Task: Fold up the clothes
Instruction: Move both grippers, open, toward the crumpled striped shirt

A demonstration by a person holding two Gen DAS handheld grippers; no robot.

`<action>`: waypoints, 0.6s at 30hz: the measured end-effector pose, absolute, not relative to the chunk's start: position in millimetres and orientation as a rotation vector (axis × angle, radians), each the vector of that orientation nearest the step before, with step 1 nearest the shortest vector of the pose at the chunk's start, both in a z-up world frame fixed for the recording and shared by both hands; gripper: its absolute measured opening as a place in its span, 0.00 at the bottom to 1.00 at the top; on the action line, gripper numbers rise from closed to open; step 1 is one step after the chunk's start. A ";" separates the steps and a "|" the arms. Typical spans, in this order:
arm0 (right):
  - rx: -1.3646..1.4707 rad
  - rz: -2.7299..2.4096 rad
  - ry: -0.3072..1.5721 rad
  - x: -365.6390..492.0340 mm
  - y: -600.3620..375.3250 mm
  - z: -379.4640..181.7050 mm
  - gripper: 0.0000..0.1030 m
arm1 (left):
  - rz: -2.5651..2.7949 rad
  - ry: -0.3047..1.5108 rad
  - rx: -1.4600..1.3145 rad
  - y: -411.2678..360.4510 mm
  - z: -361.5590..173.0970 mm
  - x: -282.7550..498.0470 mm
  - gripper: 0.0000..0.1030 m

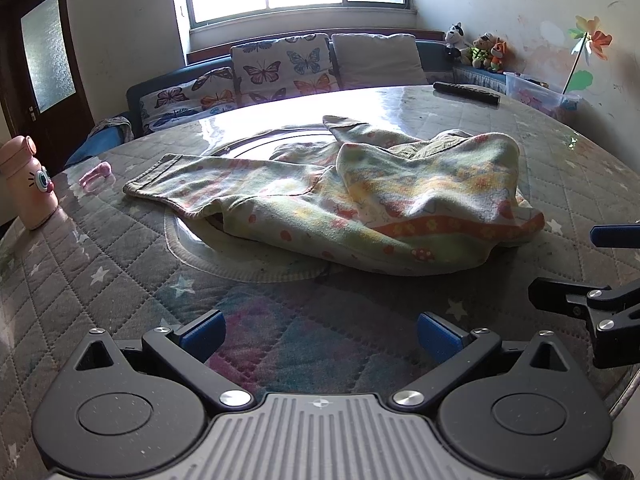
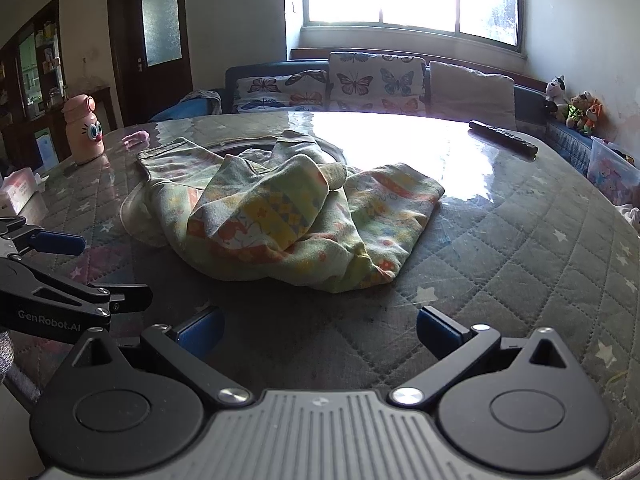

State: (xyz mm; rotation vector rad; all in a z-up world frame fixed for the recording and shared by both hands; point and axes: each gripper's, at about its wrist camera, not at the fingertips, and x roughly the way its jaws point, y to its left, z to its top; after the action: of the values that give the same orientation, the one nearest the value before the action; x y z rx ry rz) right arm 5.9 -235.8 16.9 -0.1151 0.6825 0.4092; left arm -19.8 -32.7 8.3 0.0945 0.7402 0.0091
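A small garment (image 1: pixel 332 204) of pale green cloth with flower and mushroom prints lies crumpled on the round table; one leg or sleeve stretches left, the rest is bunched at the right. The right wrist view shows the same garment (image 2: pixel 280 208) heaped in the table's middle. My left gripper (image 1: pixel 320 338) stands open over the near table edge, short of the cloth, with nothing between its blue pads. My right gripper (image 2: pixel 318 334) is open too and holds nothing. In the left wrist view the right gripper (image 1: pixel 592 264) enters from the right edge, close to the cloth's right end.
The table (image 1: pixel 100 264) has a quilted star cover under glass. A pink bottle (image 1: pixel 26 184) and a small pink item (image 1: pixel 96 172) sit at the left. A dark remote (image 1: pixel 466 93) lies at the far side. A tissue box (image 2: pixel 18 192), sofa cushions and a plastic toy box (image 1: pixel 540 94) surround it.
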 end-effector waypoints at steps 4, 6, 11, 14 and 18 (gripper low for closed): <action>-0.116 0.412 0.684 6.4 -235.1 16.9 1.00 | 0.008 0.741 0.098 -33.3 8.5 -18.8 1.00; -0.118 0.413 0.685 6.7 -234.5 17.1 1.00 | 0.007 0.741 0.098 -33.3 9.0 -18.4 1.00; -0.117 0.418 0.682 8.0 -233.5 19.1 1.00 | 0.004 0.738 0.100 -33.2 11.2 -16.4 1.00; -0.119 0.420 0.681 9.2 -232.1 19.9 1.00 | 0.004 0.736 0.101 -32.9 12.5 -14.6 1.00; -0.121 0.424 0.682 11.5 -230.4 20.4 1.00 | 0.007 0.735 0.101 -31.5 13.6 -11.3 1.00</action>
State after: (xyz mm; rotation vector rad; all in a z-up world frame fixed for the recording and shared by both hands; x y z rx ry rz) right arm 11.5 -230.4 20.4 -0.1213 0.6819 0.4240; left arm -11.3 -31.5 13.6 0.1008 0.7347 0.0069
